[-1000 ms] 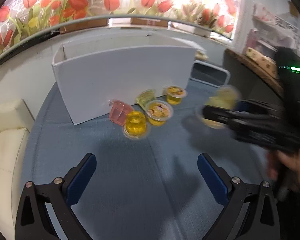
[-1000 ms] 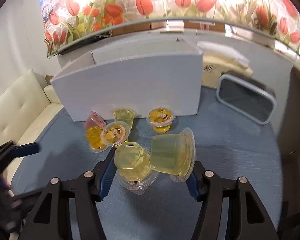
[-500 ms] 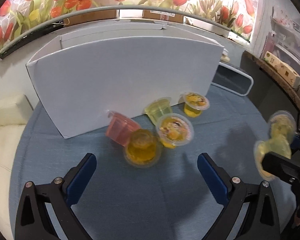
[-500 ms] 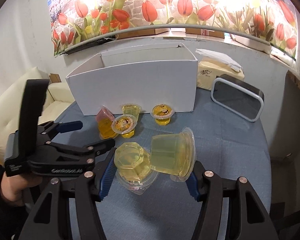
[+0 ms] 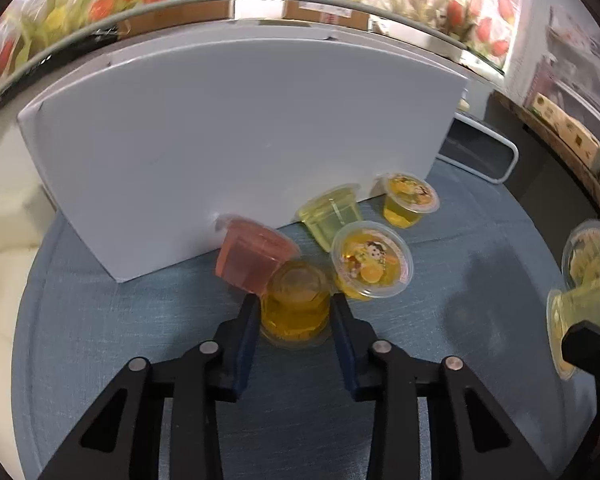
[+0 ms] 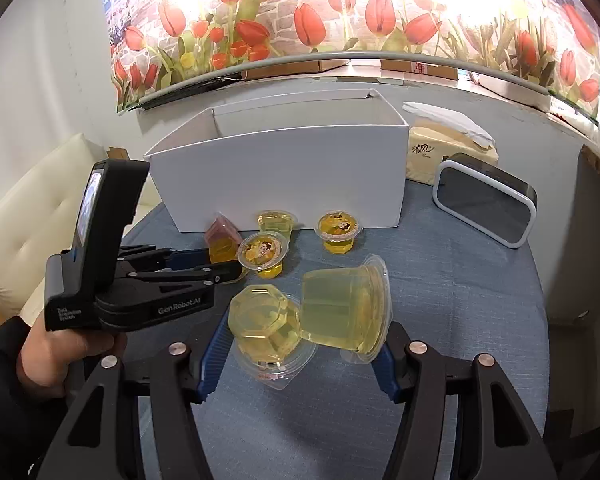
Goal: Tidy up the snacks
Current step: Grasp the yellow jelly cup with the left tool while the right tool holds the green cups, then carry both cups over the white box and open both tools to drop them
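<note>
My left gripper point(image 5: 294, 304) is shut on an upside-down orange jelly cup point(image 5: 294, 300) on the blue table. A pink cup point(image 5: 254, 258) leans against it. Beside it are a lidded orange cup point(image 5: 372, 260), a pale green cup point(image 5: 334, 214) and another lidded orange cup point(image 5: 410, 200), all before the white box point(image 5: 240, 140). My right gripper point(image 6: 300, 344) is shut on two pale yellow jelly cups point(image 6: 346, 310), held above the table. The left gripper also shows in the right wrist view point(image 6: 220, 264).
The white box point(image 6: 280, 168) is open at the top. A tissue pack point(image 6: 452, 148) and a dark white-rimmed device point(image 6: 486, 200) stand at the back right. A cream sofa point(image 6: 28, 220) is at the left. The round table's edge point(image 6: 540, 320) is near.
My left gripper has moved forward to the cup cluster and shut on the orange jelly cup. My right gripper has risen and drawn back with its two cups.
</note>
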The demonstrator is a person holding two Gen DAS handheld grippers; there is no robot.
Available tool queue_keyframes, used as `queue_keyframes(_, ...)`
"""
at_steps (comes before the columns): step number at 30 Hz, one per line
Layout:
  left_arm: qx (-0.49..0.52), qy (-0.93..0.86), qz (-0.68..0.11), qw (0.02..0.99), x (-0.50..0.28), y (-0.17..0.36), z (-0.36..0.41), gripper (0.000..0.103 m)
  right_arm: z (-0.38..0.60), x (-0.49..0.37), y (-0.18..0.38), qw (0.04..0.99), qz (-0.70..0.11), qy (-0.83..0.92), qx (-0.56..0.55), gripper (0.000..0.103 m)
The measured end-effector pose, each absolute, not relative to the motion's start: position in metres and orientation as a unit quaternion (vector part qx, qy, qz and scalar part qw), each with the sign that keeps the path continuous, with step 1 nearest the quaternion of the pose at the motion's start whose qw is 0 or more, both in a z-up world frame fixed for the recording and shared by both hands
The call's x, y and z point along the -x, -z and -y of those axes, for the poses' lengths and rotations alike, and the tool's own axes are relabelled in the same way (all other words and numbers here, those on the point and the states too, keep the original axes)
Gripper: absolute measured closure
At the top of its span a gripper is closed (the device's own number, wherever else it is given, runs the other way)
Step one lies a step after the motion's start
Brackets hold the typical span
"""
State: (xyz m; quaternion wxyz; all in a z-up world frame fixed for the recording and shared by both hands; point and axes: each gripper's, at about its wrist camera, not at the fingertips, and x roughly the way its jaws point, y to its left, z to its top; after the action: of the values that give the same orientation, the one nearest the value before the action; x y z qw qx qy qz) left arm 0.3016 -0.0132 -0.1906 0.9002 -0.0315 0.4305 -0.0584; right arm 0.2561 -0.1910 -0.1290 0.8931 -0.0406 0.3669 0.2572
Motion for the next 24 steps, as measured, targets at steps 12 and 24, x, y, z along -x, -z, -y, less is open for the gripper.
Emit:
queue_keyframes(12, 0.034, 0.085, -0.405, 0.910, -0.259, 0.168, 0.005, 0.067, 0.194, -0.253, 0.127, 0.892, -0.368, -0.263, 0.025, 0.038)
queue_keyframes(24, 0.047, 0.116, -0.335, 0.934, -0.202, 0.092, -0.012, 0.067, 0.182, -0.239, 0.102, 0.896, -0.349, -0.274, 0.032, 0.038)
